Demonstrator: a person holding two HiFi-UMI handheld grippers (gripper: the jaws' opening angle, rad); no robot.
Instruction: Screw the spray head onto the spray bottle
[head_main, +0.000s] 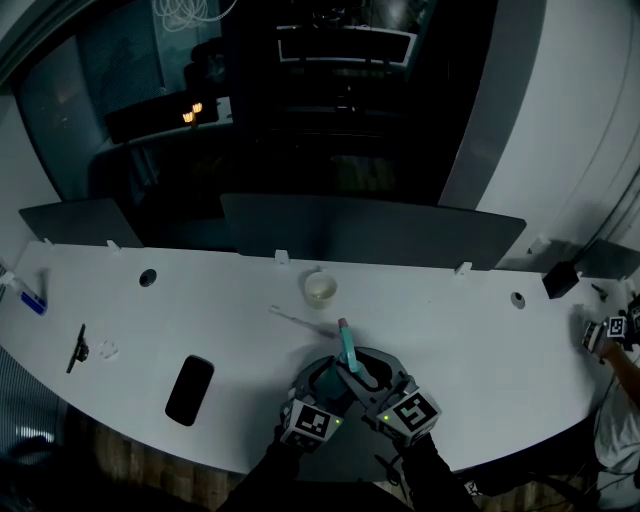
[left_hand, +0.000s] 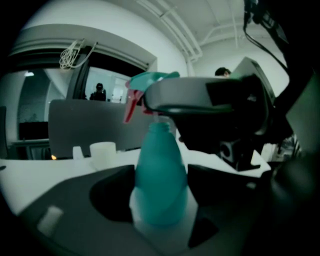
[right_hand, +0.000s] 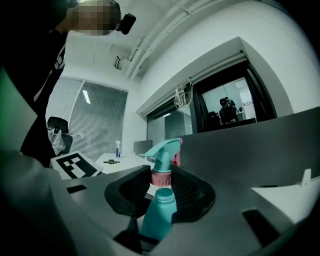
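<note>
A teal spray bottle (left_hand: 160, 185) stands upright between the dark jaws of my left gripper (left_hand: 160, 197), which is shut on its lower body. My right gripper (right_hand: 161, 180) is shut on the pink collar (right_hand: 161, 178) of the teal spray head (right_hand: 162, 155). The head hangs just above the bottle's open neck (right_hand: 163, 194), with a thin gap between collar and neck. In the head view both grippers, left (head_main: 322, 388) and right (head_main: 372, 378), meet at the table's near edge, and the spray head (head_main: 346, 345) sticks up between them. Its pink trigger (left_hand: 131, 105) points away from me.
On the white table (head_main: 450, 330) a white cup (head_main: 320, 289) stands beyond the grippers, and a thin clear tube (head_main: 298, 320) lies near it. A black phone (head_main: 189, 389) lies to the left, a dark tool (head_main: 77, 347) farther left. Another person's gripper (head_main: 612, 330) shows at the right edge.
</note>
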